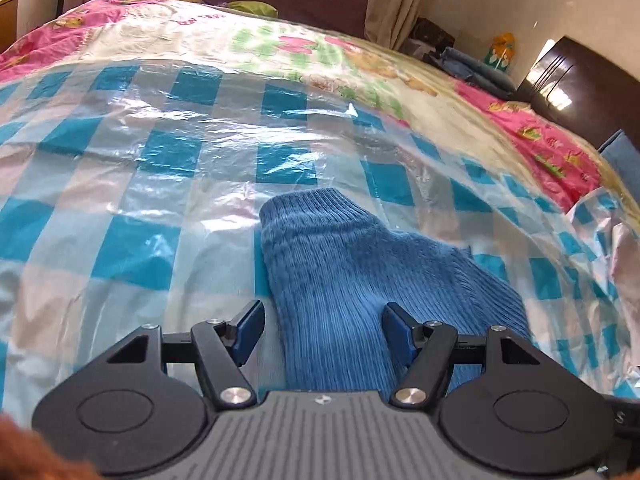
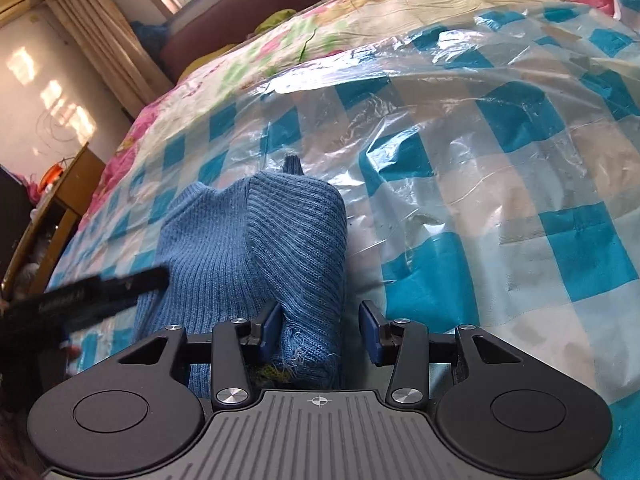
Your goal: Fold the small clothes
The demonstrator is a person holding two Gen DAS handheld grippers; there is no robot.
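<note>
Right now a small blue knit garment (image 1: 352, 276) lies on the blue and white checked plastic sheet (image 1: 132, 184) that covers the bed. The left gripper (image 1: 324, 332) hangs over one end with its jaws wide apart, not pinching it. The right gripper (image 2: 318, 330) has its jaws apart too, with a fold of the knit between them; only its left pad (image 2: 272, 328) touches the knit.

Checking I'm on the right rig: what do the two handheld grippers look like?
Both match: the left gripper and right gripper have black linkage arms with silver pivot screws, blue finger pads, round black discs either side, and a grey ribbed centre plate with a small crosshair mark.
</note>
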